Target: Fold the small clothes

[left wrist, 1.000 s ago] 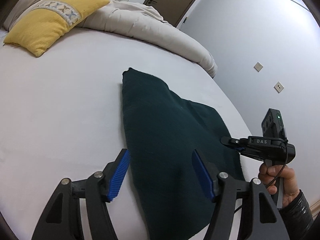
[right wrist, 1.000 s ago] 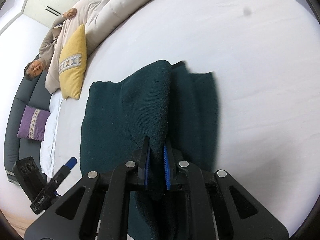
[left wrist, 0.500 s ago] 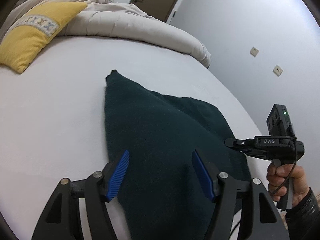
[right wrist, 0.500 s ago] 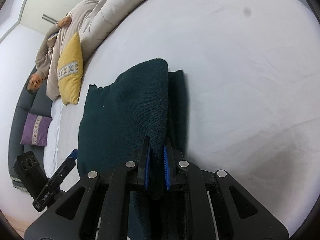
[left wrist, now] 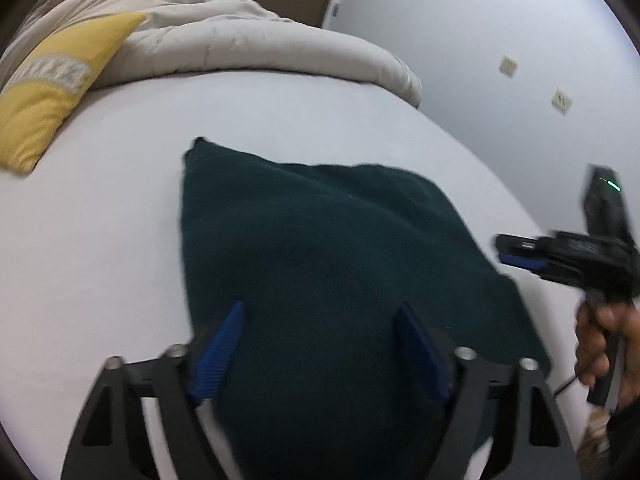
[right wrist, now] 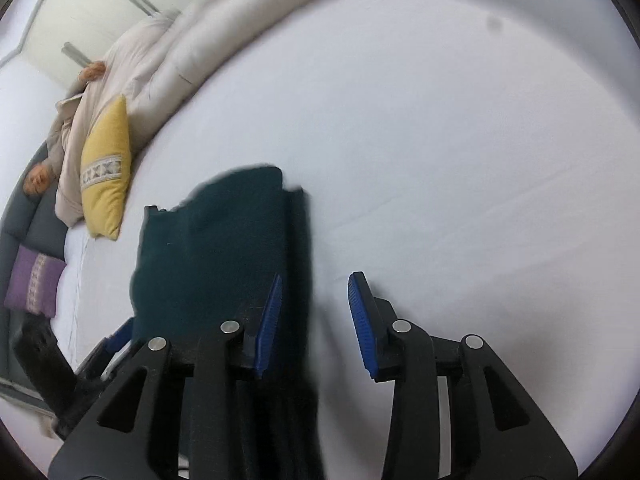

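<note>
Admittedly, both views are smeared by motion, and the near end of the dark green garment (left wrist: pixel 320 280) is cut off behind the gripper bodies in each. It lies on the white sheet (left wrist: pixel 100 240) in the middle of the bed, folded over itself. From the left wrist view, the left gripper (left wrist: pixel 320 348) has its blue pads spread wide with the cloth filling the space between them; whether the pads touch the fabric cannot be told. At the right edge a hand (left wrist: pixel 604 344) holds the right gripper (left wrist: pixel 520 252), blurred, just beside the garment's right border. The right wrist view shows what that one hides: the right gripper's (right wrist: pixel 316 320) fingers stand apart, the left pad against the garment's (right wrist: pixel 212 248) right edge, the other over bare sheet (right wrist: pixel 460 140). It also shows a purple cushion (right wrist: pixel 32 284) far left. A yellow pillow (left wrist: pixel 52 100) and beige duvet (left wrist: pixel 260 48) lie at the far side.
</note>
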A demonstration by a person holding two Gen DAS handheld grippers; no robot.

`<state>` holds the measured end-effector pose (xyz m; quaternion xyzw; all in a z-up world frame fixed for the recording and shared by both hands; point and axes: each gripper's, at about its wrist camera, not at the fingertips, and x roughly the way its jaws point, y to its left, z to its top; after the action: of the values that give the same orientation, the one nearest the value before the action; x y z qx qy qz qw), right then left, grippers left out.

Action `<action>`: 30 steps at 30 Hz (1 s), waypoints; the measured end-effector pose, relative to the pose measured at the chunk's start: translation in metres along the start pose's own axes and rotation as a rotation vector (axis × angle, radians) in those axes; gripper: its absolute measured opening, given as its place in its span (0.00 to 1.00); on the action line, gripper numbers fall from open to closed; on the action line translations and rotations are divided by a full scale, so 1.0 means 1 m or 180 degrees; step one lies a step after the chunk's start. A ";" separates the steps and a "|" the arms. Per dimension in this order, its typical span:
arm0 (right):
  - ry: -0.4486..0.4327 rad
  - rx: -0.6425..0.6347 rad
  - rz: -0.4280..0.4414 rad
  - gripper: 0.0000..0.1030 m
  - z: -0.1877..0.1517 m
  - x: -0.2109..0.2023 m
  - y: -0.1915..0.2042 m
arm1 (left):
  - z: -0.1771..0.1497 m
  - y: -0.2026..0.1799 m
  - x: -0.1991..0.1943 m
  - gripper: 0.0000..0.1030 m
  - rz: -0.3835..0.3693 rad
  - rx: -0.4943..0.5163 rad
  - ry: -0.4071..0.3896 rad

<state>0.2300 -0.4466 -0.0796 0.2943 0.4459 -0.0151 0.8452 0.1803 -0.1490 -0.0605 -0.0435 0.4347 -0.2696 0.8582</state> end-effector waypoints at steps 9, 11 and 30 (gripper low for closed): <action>0.0622 0.0075 0.0771 0.19 -0.066 0.034 0.014 | -0.014 -0.012 -0.010 0.58 -0.0216 -0.0044 0.0157; 0.0524 0.0333 0.0986 0.01 -0.075 0.033 -0.013 | -0.020 -0.011 0.001 0.58 -0.0195 0.0029 0.0279; 0.0526 -0.0129 0.1091 0.28 -0.007 0.012 0.047 | -0.003 -0.019 -0.012 0.57 -0.0113 0.0057 0.0141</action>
<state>0.2455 -0.4013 -0.0689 0.3490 0.4573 0.1623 0.8017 0.1638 -0.1587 -0.0475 -0.0376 0.4504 -0.2895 0.8438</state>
